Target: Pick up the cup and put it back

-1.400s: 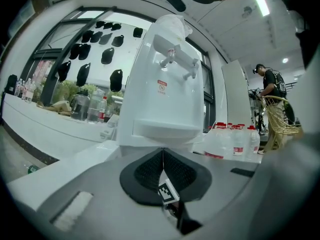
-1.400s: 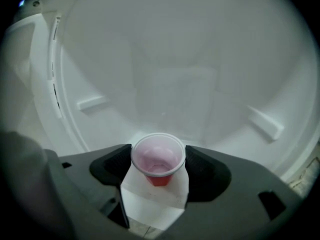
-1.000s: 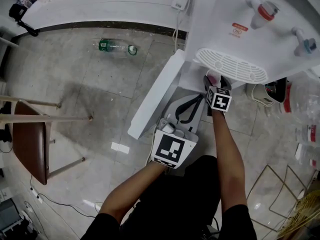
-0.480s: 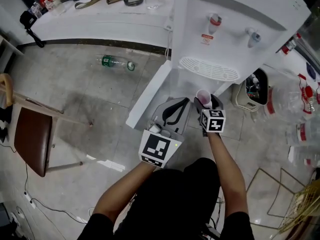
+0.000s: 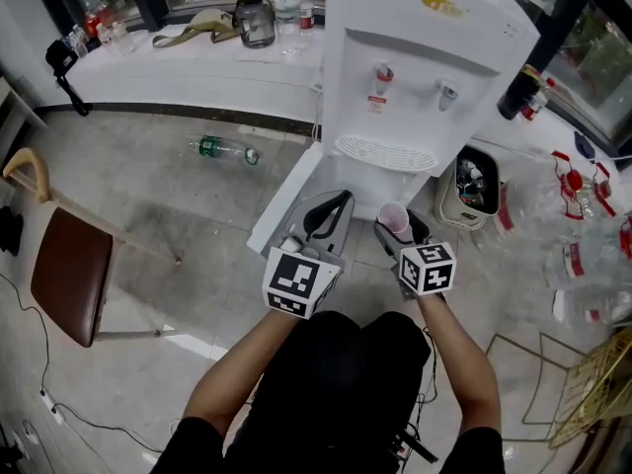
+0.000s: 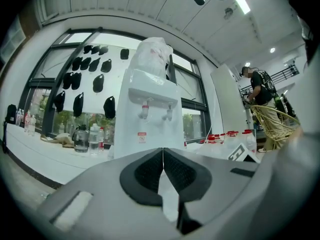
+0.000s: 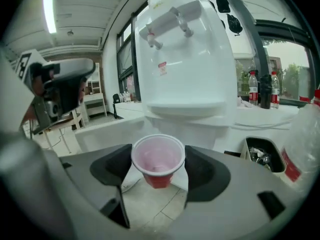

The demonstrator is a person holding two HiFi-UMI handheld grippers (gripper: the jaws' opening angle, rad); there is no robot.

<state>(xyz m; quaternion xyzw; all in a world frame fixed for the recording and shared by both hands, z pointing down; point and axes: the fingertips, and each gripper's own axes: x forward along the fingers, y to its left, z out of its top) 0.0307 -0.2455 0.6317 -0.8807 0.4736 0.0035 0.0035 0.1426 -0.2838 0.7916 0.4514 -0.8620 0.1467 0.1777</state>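
Right gripper view: right gripper (image 7: 158,165) fingers clamp red cup (image 7: 157,156) near water dispenser (image 7: 185,59); left gripper (image 6: 162,171) fingers pressed together.

Red outside, pale pink inside on cup (image 7: 157,160). Black pads on grey fingers (image 7: 107,171). Black-and-white square markers on left cube (image 5: 296,282) and right cube (image 5: 427,268). White water dispenser (image 5: 415,77): red tap (image 5: 380,72), blue-grey tap (image 5: 447,93), yellow logo (image 5: 441,3). Grey tiled floor (image 5: 178,196). Brown chair seat (image 5: 64,275). Green label on bottle (image 5: 222,149).
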